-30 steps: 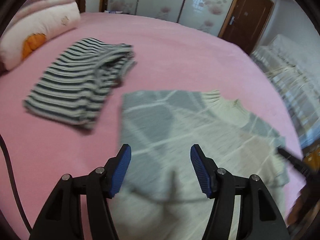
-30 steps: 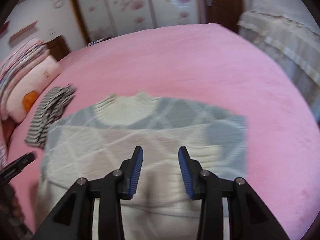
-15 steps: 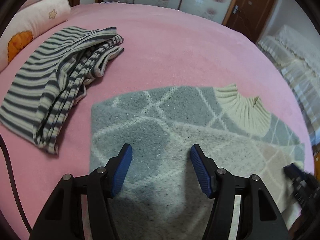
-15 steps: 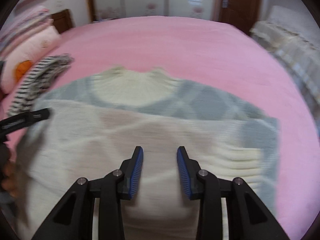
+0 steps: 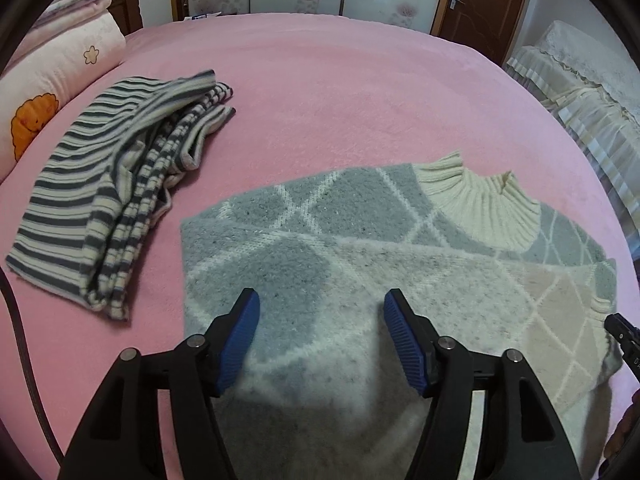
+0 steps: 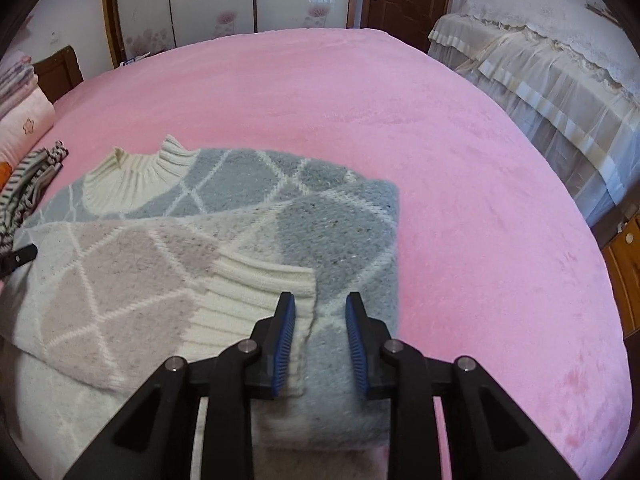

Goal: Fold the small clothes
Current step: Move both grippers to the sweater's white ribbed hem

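A grey, cream and beige diamond-pattern sweater (image 5: 360,264) lies flat on the pink bed, sleeves folded across its front, ribbed collar at the far side; it also shows in the right wrist view (image 6: 224,232). My left gripper (image 5: 320,304) is open and empty, just above the sweater's left part. My right gripper (image 6: 320,304) is open and empty, above the ribbed sleeve cuff (image 6: 260,292) at the sweater's right part. The tip of the right gripper (image 5: 624,332) shows at the right edge of the left wrist view.
A folded grey-and-cream striped garment (image 5: 112,200) lies left of the sweater. Pillows (image 5: 52,80) are stacked at the far left. The pink bedspread (image 6: 440,140) stretches far and right. A lace-covered piece of furniture (image 6: 560,80) stands beyond the bed's right edge.
Both grippers have come lower and closer over the sweater. The right gripper has shifted toward the sweater's right side, over the cuff. Both stayed open.
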A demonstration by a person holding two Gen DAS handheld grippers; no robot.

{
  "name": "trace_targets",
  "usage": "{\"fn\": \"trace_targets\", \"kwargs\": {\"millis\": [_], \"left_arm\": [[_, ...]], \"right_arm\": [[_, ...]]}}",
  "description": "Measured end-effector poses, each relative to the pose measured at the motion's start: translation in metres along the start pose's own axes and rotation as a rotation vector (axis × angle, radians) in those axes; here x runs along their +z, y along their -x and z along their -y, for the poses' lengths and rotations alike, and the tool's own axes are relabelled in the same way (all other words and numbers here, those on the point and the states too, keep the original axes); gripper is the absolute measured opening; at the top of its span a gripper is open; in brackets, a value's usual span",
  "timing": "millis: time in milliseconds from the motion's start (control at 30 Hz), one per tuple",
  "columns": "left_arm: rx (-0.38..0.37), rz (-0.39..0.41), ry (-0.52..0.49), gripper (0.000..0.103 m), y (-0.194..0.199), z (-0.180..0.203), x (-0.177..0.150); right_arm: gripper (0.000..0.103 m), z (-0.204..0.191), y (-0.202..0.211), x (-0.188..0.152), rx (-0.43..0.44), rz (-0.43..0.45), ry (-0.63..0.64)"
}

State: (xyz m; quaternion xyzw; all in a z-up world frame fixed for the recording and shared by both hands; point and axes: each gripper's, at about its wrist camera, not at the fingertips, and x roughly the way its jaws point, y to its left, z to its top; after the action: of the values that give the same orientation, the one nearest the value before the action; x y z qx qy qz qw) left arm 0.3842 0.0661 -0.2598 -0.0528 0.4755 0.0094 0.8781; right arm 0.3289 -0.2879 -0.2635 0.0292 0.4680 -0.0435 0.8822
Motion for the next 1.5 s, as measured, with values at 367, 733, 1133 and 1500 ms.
{"fn": "trace_targets", "kwargs": {"millis": [367,733,1133,1500], "left_arm": [[0.014,0.111,-0.062,0.092,0.112,0.01,-0.014],[0.01,0.197,-0.125,0.094,0.217,0.031,-0.042],[-0.079,0.315,-0.159,0.097,0.304,0.043,-0.064],[-0.064,0.287,-0.186,0.097,0.336,0.012,-0.142]], "right_arm": [[0.028,-0.013,0.092,-0.001,0.101,0.088,-0.004],[0.028,-0.022,0.175,-0.019,0.166,0.166,0.016],[0.028,-0.018,0.247,-0.026,0.205,0.24,0.018],[0.049,0.003,0.284,-0.1,0.204,0.267,0.044]]}}
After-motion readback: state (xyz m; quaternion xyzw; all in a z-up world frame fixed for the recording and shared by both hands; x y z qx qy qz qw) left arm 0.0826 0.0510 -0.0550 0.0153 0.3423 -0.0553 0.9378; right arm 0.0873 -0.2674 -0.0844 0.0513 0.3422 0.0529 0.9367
